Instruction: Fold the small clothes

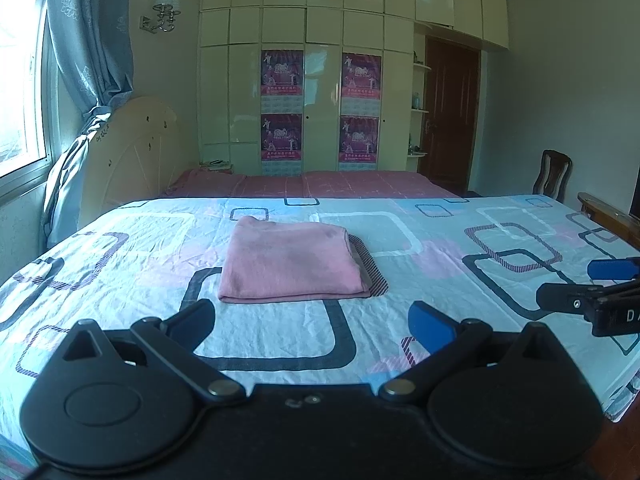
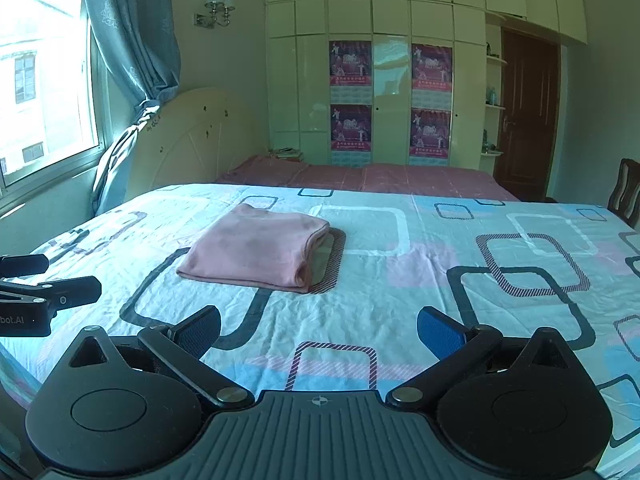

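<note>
Pink cloth [image 1: 292, 262] lies folded on the bed [image 1: 440, 320]; left tool [image 1: 312, 326] and right tool [image 2: 319, 330] hover nearby, both wide, holding nothing

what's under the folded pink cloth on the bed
The folded pink garment lies on the patterned bedsheet, partly over a striped rounded square. Whatever lies beneath its middle, or between its layers, is hidden.

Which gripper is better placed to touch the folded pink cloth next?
Left, though only slightly. The left gripper is open with the pink cloth straight ahead; for the open right gripper it lies off to the left.
</note>
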`<state>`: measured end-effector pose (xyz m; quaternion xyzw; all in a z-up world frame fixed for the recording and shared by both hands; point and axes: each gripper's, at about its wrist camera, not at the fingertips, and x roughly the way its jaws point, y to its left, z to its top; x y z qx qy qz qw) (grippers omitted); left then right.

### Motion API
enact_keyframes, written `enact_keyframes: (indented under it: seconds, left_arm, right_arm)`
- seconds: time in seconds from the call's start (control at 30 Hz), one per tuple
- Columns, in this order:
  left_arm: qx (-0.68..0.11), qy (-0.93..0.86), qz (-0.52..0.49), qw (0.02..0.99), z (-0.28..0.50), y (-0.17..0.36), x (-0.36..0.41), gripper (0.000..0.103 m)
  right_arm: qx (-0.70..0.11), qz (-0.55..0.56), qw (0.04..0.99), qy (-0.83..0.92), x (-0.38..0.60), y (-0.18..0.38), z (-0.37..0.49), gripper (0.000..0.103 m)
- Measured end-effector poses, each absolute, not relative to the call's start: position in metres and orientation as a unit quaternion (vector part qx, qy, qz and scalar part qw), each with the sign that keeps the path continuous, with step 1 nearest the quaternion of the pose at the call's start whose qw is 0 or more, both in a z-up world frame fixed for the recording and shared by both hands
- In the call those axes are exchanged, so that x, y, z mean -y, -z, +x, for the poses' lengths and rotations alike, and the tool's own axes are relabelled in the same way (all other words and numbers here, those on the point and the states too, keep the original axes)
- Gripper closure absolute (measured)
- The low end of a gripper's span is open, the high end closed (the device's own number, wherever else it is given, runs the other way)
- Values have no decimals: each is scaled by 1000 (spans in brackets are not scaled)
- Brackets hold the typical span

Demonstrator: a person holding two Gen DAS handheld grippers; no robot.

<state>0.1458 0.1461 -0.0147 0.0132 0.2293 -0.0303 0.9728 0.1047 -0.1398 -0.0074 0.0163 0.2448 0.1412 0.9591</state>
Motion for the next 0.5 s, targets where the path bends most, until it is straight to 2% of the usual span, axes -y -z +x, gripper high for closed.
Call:
enact_keyframes:
  seconds: [0.5]
  left_arm:
    - [-227,28,20,973,148,13,-146,1]
  right_arm:
    - [-248,15,957,-147,141,9,111,0]
